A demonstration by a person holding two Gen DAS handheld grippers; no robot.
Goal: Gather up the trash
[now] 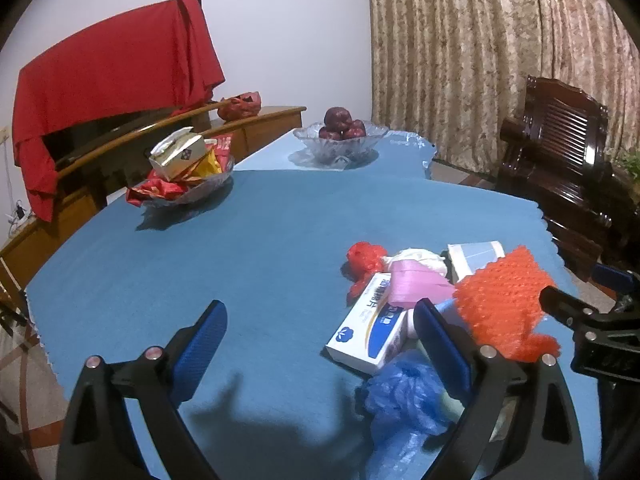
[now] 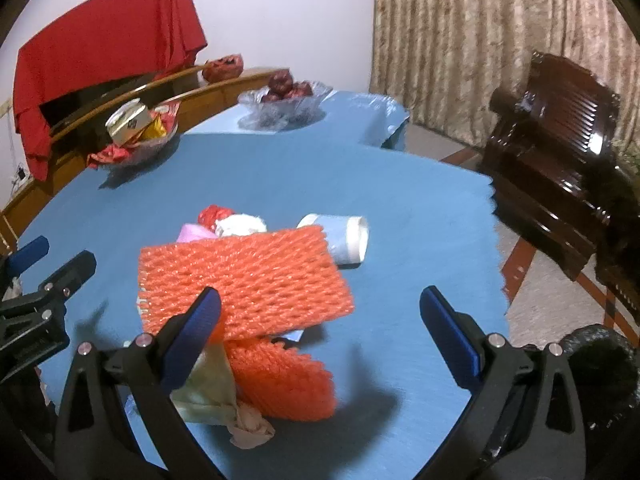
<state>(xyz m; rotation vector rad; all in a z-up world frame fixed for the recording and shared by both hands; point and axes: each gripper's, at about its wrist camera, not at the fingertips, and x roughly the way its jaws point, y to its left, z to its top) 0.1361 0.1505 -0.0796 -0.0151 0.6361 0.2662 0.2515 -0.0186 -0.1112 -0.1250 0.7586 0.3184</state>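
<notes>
Both tongs, left and right, gape apart over the trash pile.

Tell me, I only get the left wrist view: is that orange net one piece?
Observer: No. The right wrist view shows two; the top net lies across a lower net.
Operator: Is the other gripper holding them?
Observer: No. The right gripper is wide open, with the top net behind its left finger only.
Operator: Anything else hidden from me?
Observer: Crumpled pale paper lies against the lower net.
</notes>
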